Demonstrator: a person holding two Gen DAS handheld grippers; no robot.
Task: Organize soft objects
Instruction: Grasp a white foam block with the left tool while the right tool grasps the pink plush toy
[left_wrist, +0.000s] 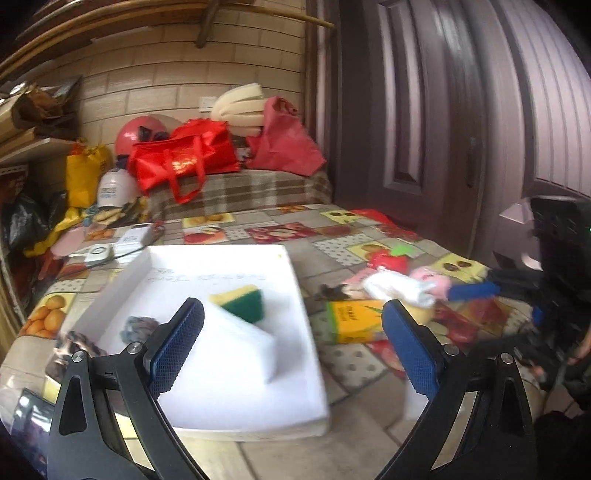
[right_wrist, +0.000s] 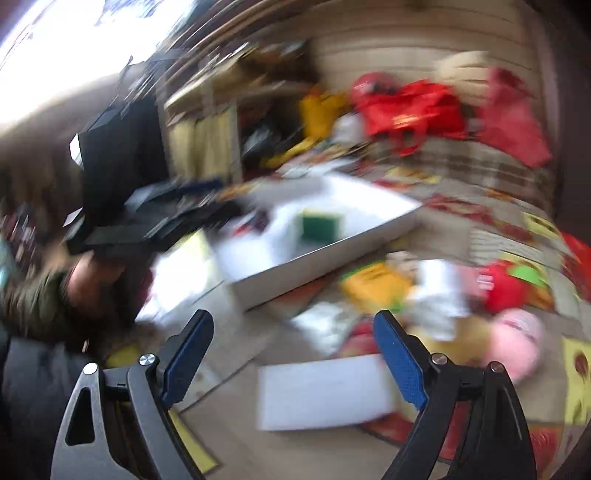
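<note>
A white tray (left_wrist: 284, 295) lies on the fruit-print tablecloth. In it are a yellow-green sponge (left_wrist: 242, 301), a white foam block (left_wrist: 240, 350) and a grey scrunchie (left_wrist: 138, 326). My left gripper (left_wrist: 291, 332) is open and empty, just above the tray's near side. Right of the tray lie a yellow box (left_wrist: 351, 321), a white cloth (left_wrist: 399, 290), a pink plush (left_wrist: 434, 282) and a red plush (left_wrist: 389, 260). My right gripper (right_wrist: 293, 349) is open and empty above a white foam block (right_wrist: 325, 395). The right view is blurred; the tray (right_wrist: 332, 247) and the pink plush (right_wrist: 515, 343) show there.
A plaid-covered bench (left_wrist: 240, 192) behind the table holds red bags (left_wrist: 184, 155) and cushions. Small devices with a cable (left_wrist: 110, 251) lie at the table's far left. A door (left_wrist: 424, 110) stands at right. The other gripper (left_wrist: 524, 288) reaches in from the right.
</note>
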